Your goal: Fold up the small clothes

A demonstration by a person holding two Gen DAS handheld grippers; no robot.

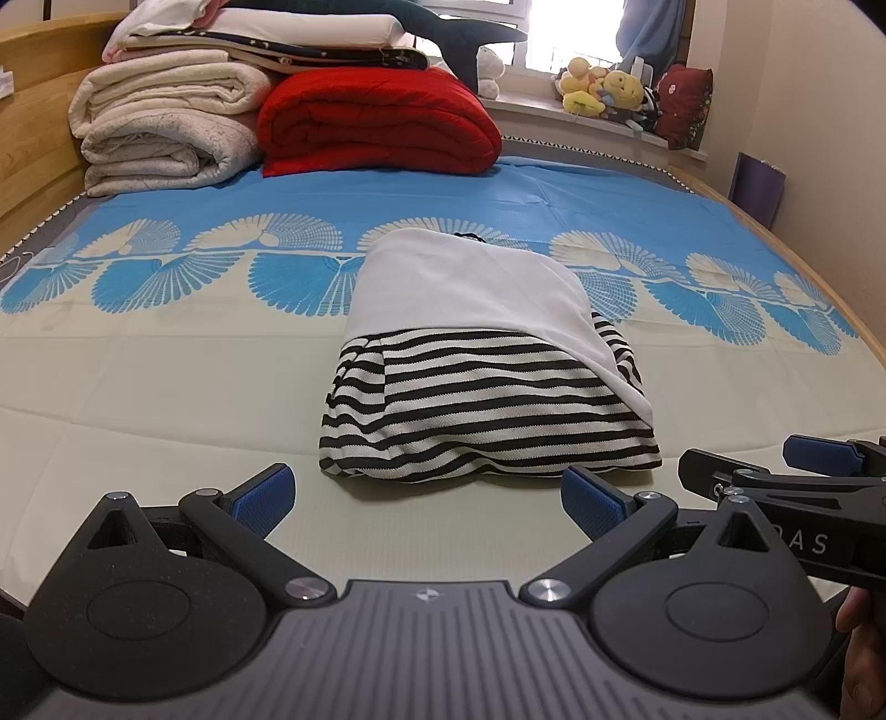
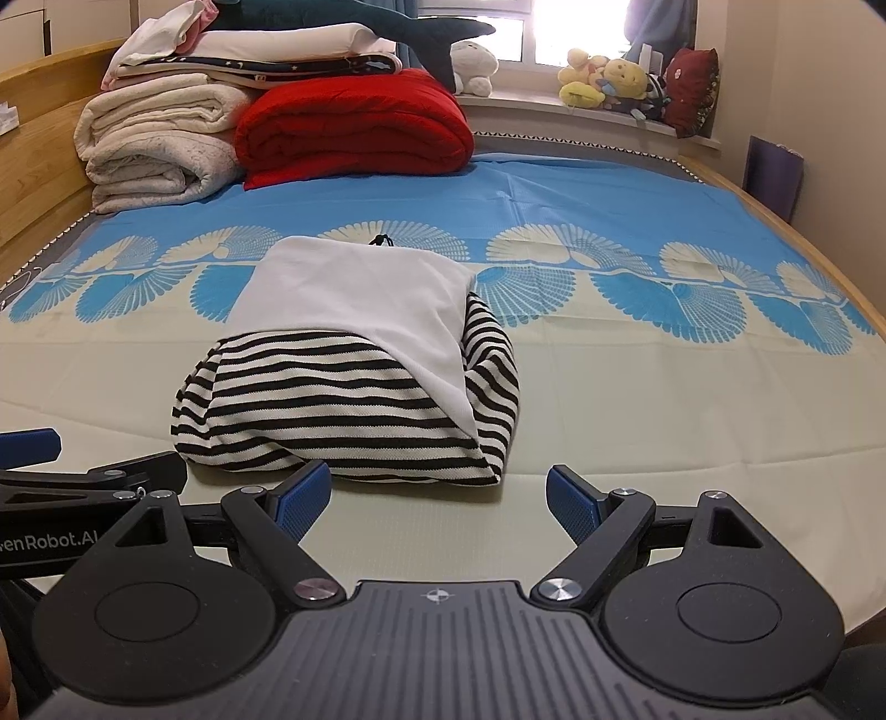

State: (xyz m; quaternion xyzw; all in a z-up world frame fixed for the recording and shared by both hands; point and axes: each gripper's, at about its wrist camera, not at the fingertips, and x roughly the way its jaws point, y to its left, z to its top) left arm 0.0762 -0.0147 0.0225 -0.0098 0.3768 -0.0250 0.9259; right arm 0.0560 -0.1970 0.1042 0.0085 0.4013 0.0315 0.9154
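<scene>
Bright window [image 1: 531,27] behind bed [image 1: 166,387]

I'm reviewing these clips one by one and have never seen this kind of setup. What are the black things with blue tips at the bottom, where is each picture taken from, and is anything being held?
There is no robot here. A person holds a two-finger gripper in each hand, and each gripper carries a wide-angle camera looking forward along its fingers. One picture comes from the left gripper, the other from the right gripper. The black arms with blue pads are the fingers. In both views the jaws stand wide apart with nothing between them, so nothing is held.

Ahead of both grippers, on the bed, lies a folded garment, black-and-white striped with a plain white part on top. Farther back are a folded red blanket, stacked cream blankets and, on the windowsill, plush toys.
</scene>
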